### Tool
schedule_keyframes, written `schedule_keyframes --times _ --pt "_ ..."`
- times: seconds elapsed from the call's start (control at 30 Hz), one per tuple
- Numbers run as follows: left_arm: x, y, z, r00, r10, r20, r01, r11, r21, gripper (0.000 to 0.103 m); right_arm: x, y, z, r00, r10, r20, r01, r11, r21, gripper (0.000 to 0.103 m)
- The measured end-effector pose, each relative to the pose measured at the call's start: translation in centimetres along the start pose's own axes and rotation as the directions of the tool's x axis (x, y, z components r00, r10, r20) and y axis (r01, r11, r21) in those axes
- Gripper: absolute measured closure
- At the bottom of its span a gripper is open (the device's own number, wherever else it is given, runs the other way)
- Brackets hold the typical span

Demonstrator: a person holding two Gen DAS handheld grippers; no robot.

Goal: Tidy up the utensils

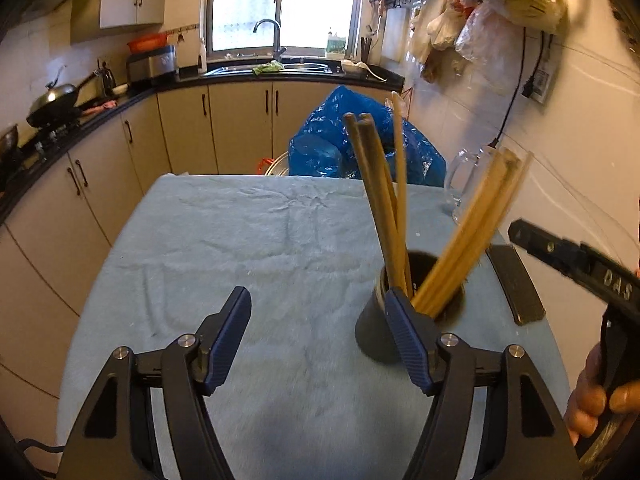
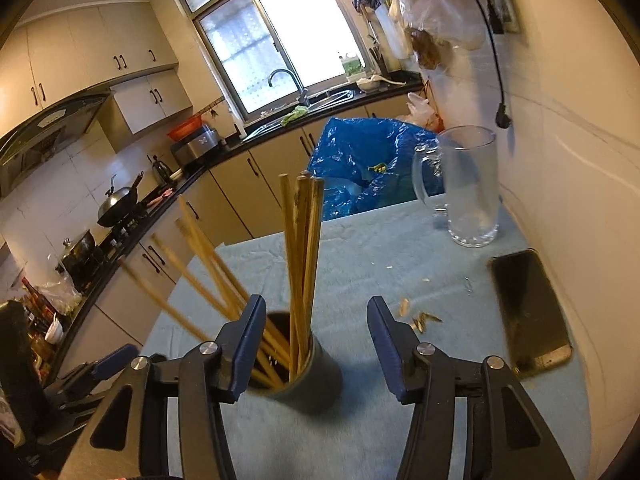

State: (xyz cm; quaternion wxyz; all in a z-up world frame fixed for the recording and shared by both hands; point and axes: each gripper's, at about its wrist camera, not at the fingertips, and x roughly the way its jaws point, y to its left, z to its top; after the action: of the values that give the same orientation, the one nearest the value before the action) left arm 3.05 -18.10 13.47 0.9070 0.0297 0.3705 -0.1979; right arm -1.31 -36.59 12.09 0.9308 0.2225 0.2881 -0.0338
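A dark cylindrical holder [image 2: 298,376] stands on the light blue cloth [image 1: 240,240] over the table, loaded with wooden chopsticks [image 2: 302,256]: one bundle rises nearly upright while another [image 1: 464,240] splays out at a slant against the rim. Both tools have their jaws spread wide and carry nothing; the left gripper [image 1: 318,340] hovers with the holder just behind its right-hand finger, and the right gripper [image 2: 316,348] sits low and close, the holder partly behind its left finger. The slanted sticks are blurred, so whether they have settled is hard to say. The chopsticks look light, stiff and smooth, likely to slide or roll through a loose pinch, so a firm hold across the shafts near mid-length should serve best. The holder seems tall for its base and top-heavy with its load; a grasp low on its wall would be the safer one. A glass mug [image 2: 468,188] and a phone [image 2: 528,312] lie beyond, well apart from the holder.
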Motion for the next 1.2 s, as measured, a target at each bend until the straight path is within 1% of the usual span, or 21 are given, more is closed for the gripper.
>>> schedule_keyframes --times 0.13,0.27,0.3,0.33,0.37,0.4,0.43,0.47,0.53,0.7,0.9,1.03,1.1,1.2 --pt "1.4 -0.5 1.5 0.998 -0.051 0.027 0.051 0.999 -0.004 0.035 2.1 -0.2 0.5 0.999 0.031 -0.019 -0.031 0.999 0.019 0.047" --pt "2.3 -1.9 2.7 0.994 -0.099 0.051 0.098 0.995 0.025 0.035 3.6 0.1 0.8 0.999 0.043 -0.031 -0.043 0.999 0.008 0.049" --pt "2.5 -2.4 3.0 0.993 -0.109 0.052 0.108 0.994 0.035 0.035 3.9 0.2 0.9 0.998 0.047 -0.031 -0.046 0.999 0.006 0.053" --pt "2.6 -2.7 3.2 0.992 -0.120 0.051 0.117 0.992 0.045 0.037 4.1 0.3 1.0 0.998 0.050 -0.033 -0.050 0.999 0.007 0.062" --pt "2.7 -3.0 3.3 0.990 -0.129 0.049 0.126 0.990 0.056 0.048 4.2 0.3 1.1 0.998 0.054 -0.034 -0.054 0.999 0.009 0.067" --pt "2.9 -3.5 3.4 0.990 -0.133 0.043 0.130 0.989 0.070 0.068 4.4 0.3 1.2 0.997 0.062 -0.037 -0.062 0.998 0.011 0.079" --pt "3.3 -3.8 3.5 0.991 -0.133 0.027 0.130 0.988 0.081 0.079 4.5 0.4 1.3 0.997 0.071 -0.040 -0.070 0.997 0.008 0.087" --pt "3.6 -4.0 3.5 0.991 -0.134 0.015 0.133 0.988 0.084 0.094 4.5 0.5 1.4 0.996 0.074 -0.040 -0.074 0.997 0.005 0.087" --pt "3.6 -4.0 3.5 0.988 -0.155 0.015 0.153 0.986 0.068 0.095 4.4 0.7 1.5 0.996 0.079 -0.035 -0.080 0.997 -0.007 0.089" --pt "2.1 -3.8 3.4 0.986 -0.160 0.044 0.157 0.985 0.065 0.096 3.4 1.3 2.1 0.996 0.085 0.000 -0.085 0.996 -0.039 0.089" --pt "0.0 -5.4 3.2 0.983 -0.164 0.087 0.152 0.981 0.124 0.096 2.0 1.3 2.8 0.994 0.099 0.037 -0.097 0.994 -0.049 0.089" --pt "-0.5 -6.1 2.9 0.982 -0.162 0.095 0.147 0.978 0.149 0.096 2.0 1.5 2.5 0.994 0.100 0.031 -0.098 0.993 -0.061 0.089" --pt "-0.6 -6.3 2.6 0.984 -0.154 0.094 0.138 0.978 0.159 0.096 1.9 1.4 2.4 0.994 0.104 0.033 -0.102 0.994 -0.046 0.088" --pt "-0.6 -6.2 2.6 0.985 -0.148 0.092 0.132 0.978 0.160 0.096 1.7 1.2 2.3 0.993 0.110 0.037 -0.109 0.994 -0.029 0.077"
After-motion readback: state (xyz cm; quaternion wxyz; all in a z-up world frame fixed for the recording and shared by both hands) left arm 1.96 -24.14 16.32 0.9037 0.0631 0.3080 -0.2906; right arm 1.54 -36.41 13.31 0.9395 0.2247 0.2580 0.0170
